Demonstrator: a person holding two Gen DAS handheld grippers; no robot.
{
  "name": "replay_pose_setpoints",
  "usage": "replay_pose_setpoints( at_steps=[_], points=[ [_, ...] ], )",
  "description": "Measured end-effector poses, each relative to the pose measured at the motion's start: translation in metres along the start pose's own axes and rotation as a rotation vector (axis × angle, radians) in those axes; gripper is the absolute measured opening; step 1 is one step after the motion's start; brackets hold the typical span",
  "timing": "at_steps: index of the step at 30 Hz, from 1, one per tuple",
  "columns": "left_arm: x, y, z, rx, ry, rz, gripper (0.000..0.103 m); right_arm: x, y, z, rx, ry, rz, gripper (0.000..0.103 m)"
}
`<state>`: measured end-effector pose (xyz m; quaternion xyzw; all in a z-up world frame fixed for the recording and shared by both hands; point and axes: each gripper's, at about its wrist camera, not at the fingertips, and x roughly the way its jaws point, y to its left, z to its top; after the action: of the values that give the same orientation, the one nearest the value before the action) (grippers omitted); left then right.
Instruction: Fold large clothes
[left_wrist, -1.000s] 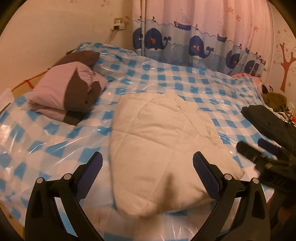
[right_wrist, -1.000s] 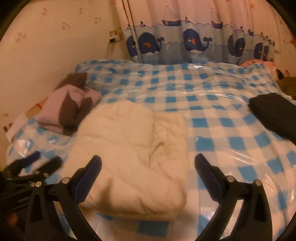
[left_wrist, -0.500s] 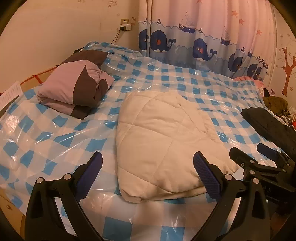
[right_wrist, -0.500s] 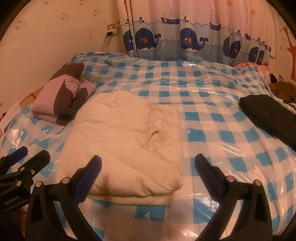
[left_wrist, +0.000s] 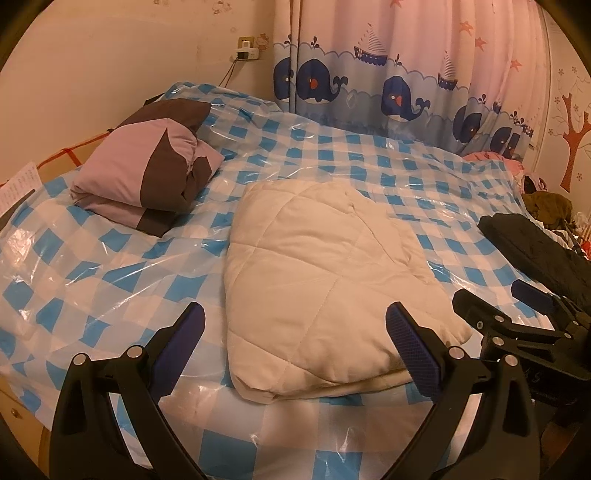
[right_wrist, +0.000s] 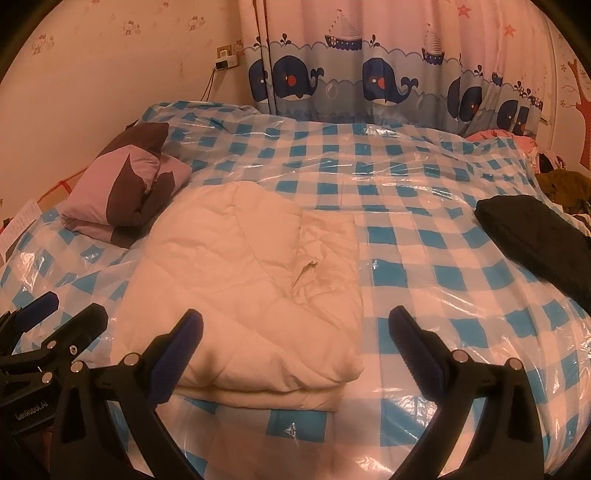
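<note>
A cream quilted garment (left_wrist: 325, 273) (right_wrist: 243, 284) lies folded into a thick rectangle near the front edge of the bed. My left gripper (left_wrist: 295, 328) hovers open in front of its near edge, nothing between the fingers. My right gripper (right_wrist: 295, 332) is also open and empty, off the garment's near right corner. Each gripper shows in the other's view: the right one (left_wrist: 506, 306) at the right edge, the left one (right_wrist: 59, 314) at the left edge. Neither touches the garment.
The bed (left_wrist: 92, 280) (right_wrist: 443, 295) has a blue-and-white checked cover under clear plastic. A folded purple-and-brown garment (left_wrist: 151, 181) (right_wrist: 129, 188) sits at the back left. A black garment (left_wrist: 539, 251) (right_wrist: 535, 243) lies at the right. Whale-print curtains (left_wrist: 388, 88) hang behind.
Both grippers have drawn back and up from the cream garment, so more of the bed's front edge shows. The garment lies still in its folded shape.
</note>
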<state>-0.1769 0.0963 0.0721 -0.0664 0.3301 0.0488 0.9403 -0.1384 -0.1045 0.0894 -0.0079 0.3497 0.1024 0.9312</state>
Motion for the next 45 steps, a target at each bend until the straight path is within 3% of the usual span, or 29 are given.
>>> replay_pose_setpoints(
  at_steps=[45],
  points=[
    [-0.0025,-0.0029,-0.0029,-0.013,0.001,0.011,0.095,-0.0005,-0.0015,0.0003,-0.003,-0.003,0.002,0.096]
  ],
)
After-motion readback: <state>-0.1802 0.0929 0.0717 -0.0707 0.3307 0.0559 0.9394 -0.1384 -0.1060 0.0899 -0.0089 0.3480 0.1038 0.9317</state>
